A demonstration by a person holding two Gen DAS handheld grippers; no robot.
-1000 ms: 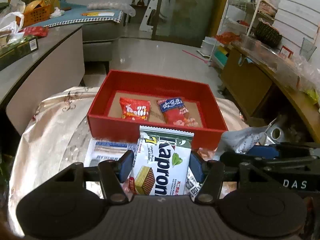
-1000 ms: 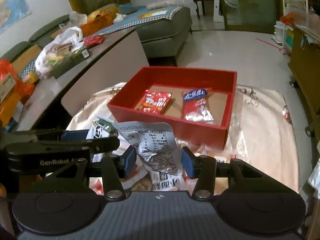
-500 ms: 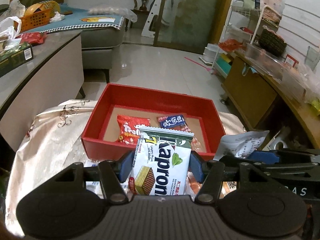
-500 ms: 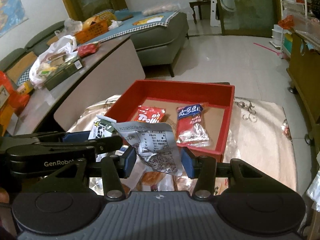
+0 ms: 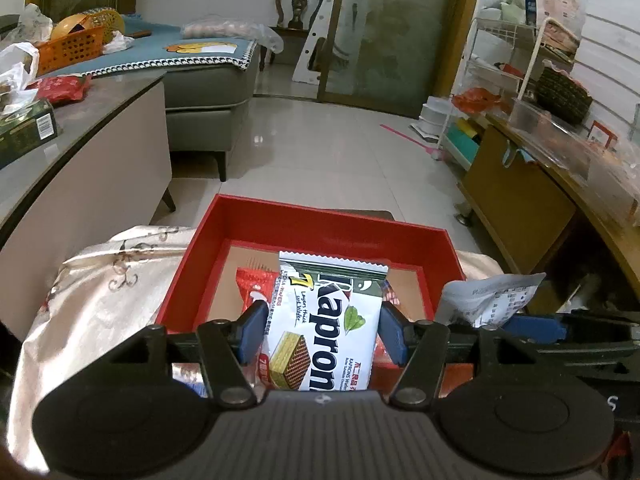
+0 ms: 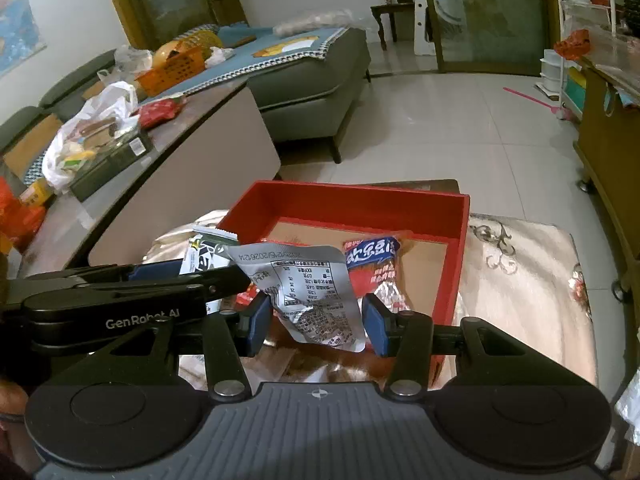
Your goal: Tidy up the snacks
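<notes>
The left gripper (image 5: 322, 334) is clamped on a wafer pack (image 5: 326, 324), its blue pads pressing both long edges; the pack stands upright between them, white and green, with a wafer drawn low on its face; it hangs over the near wall of the red box (image 5: 320, 220), hiding much of the box floor. A red packet (image 5: 256, 288) lies in the box behind it, half covered from this view.

The right gripper (image 6: 316, 326) is closed on a silver packet (image 6: 312, 296), crumpled, its printed back facing the camera; the left pad presses on its edge, while the right pad sits just beside the foil and contact there is hard to tell. This packet also hangs over the box's near wall; beyond it, on the brown floor of the box, lies a red and blue packet (image 6: 376, 264), touching nothing else that shows.

The two grippers sit side by side, near each other; from the right wrist the left one shows as a black arm at the left with the wafer pack's top just past it. The box rests on a pale gold cloth (image 6: 524, 280) with dark scrollwork; more wrappers lie on the cloth under the right gripper, too blurred to name.
</notes>
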